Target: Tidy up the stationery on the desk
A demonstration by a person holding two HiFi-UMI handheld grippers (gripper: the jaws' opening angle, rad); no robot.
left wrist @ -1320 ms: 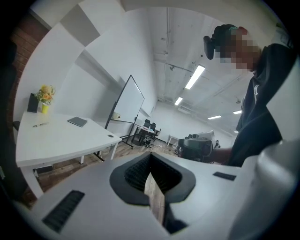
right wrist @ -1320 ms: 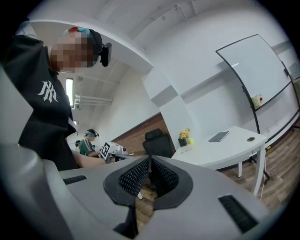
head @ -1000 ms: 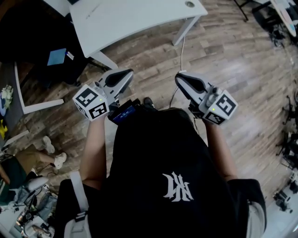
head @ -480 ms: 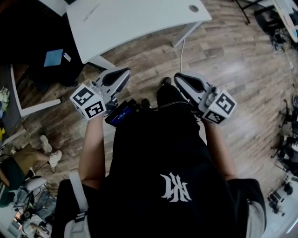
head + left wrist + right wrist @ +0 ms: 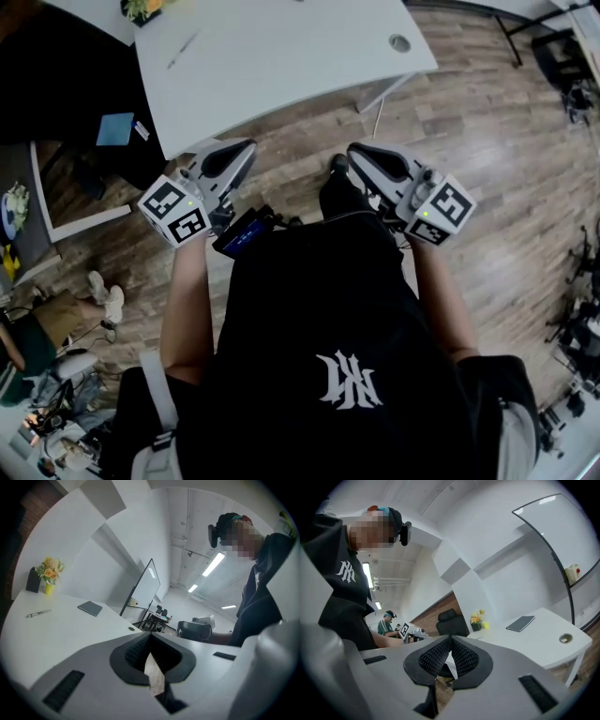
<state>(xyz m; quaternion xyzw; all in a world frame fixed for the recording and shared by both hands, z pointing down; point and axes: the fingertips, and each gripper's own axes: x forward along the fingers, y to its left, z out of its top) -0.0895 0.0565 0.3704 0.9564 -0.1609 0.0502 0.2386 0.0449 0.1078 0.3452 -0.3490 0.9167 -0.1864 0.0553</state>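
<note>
Both claws are sitting pressed together with nothing pinched: the left claw (image 5: 242,150) and the right claw (image 5: 358,153) are pointing roughly level over the wood-plank floor, short of the near edge of the white desk (image 5: 281,84), and the ribbed black pads are meeting at the tips in the left gripper view (image 5: 150,637) and the right gripper view (image 5: 450,641). Ahead of them, well apart from either claw, the stationery is lying on the smooth, matte desktop. A slim pen (image 5: 38,613) is resting flat near the left side; it is probably light, stiff and slick, likely to roll, so pinching it across the middle of the barrel looks safest. A thin dark notebook (image 5: 90,608) is lying flush on the surface further along; it looks flat and fairly stiff with little for a jaw to get under, so a corner or long edge is the likely place to take hold. At the far back, a small yellow pot of orange and yellow flowers (image 5: 49,573) is standing upright beside a dark block, looking light and easy to tip. A round cable hole (image 5: 400,43) is sitting in the desk's right corner.
</note>
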